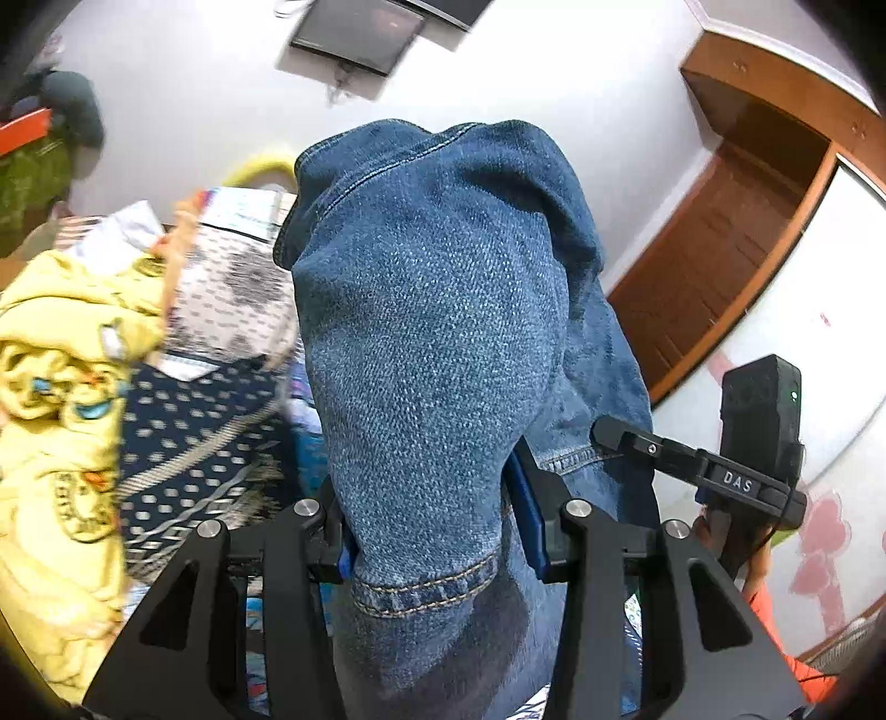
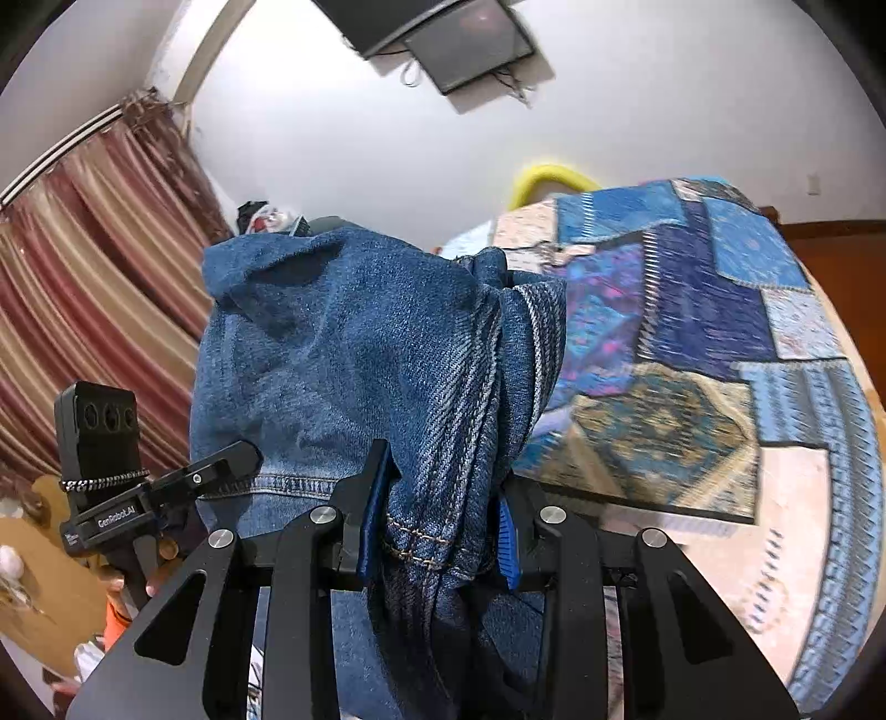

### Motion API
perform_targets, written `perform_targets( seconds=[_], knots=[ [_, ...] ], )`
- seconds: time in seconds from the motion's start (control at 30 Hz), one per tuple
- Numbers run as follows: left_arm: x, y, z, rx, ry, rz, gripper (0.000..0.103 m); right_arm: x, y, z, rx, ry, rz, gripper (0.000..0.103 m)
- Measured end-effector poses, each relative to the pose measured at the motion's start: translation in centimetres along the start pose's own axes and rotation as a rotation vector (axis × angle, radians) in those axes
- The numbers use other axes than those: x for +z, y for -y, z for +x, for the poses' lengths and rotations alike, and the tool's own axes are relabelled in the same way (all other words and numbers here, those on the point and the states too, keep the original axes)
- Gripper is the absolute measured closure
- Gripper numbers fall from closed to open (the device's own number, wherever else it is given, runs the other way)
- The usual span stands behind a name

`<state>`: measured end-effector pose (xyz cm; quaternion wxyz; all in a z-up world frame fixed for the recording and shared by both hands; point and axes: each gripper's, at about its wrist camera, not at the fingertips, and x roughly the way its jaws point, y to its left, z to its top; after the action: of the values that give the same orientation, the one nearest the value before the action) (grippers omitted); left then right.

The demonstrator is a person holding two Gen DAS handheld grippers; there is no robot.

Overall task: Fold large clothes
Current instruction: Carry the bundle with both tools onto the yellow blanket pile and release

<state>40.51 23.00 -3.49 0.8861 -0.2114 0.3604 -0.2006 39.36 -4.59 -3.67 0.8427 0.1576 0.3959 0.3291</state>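
- I have the jeans lifted clear in the air, each gripper clamped on a bunch of denim near a stitched hem, with the wall and a wall-mounted screen behind them.
- My left gripper is closed on a thick roll of fabric; the hem's orange stitching sits just below the blue pads, so the hold looks deep rather than marginal.
- My right gripper is likewise shut on gathered denim, with a seam bundle and hem wedged between its jaws.
- In each view the other gripper shows close beside the cloth, so I judge the two grasps to be near each other, and the denim bulges up between them instead of hanging flat.
- To do this step well, I would spread the grippers apart until the edge between them goes taut, keeping both at one height.
- I would then lower the jeans onto the patchwork bedspread, letting the free end touch first and dragging back to lay it flat.
- I would steer away from the yellow garment and the heaped clothes to my left.
- Risk, as I judge it: heavy denim may slip from a bunched hold if I swing quickly.
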Motion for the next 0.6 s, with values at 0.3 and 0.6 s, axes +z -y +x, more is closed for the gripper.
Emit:
perform_targets(
  seconds=[0.3,0.6],
  knots=[
    [0.2,-9.0,-1.3,0.076,0.004,-0.111,0.059,0.1,-1.7,9.0,0.056,-0.066,0.03,0.073],
    [-1.2,-18.4,6.2,0.137,-0.112,-0.235,0.059,-3.1,1.9,18.9,0.04,-0.185,0.14,0.073]
  ],
)
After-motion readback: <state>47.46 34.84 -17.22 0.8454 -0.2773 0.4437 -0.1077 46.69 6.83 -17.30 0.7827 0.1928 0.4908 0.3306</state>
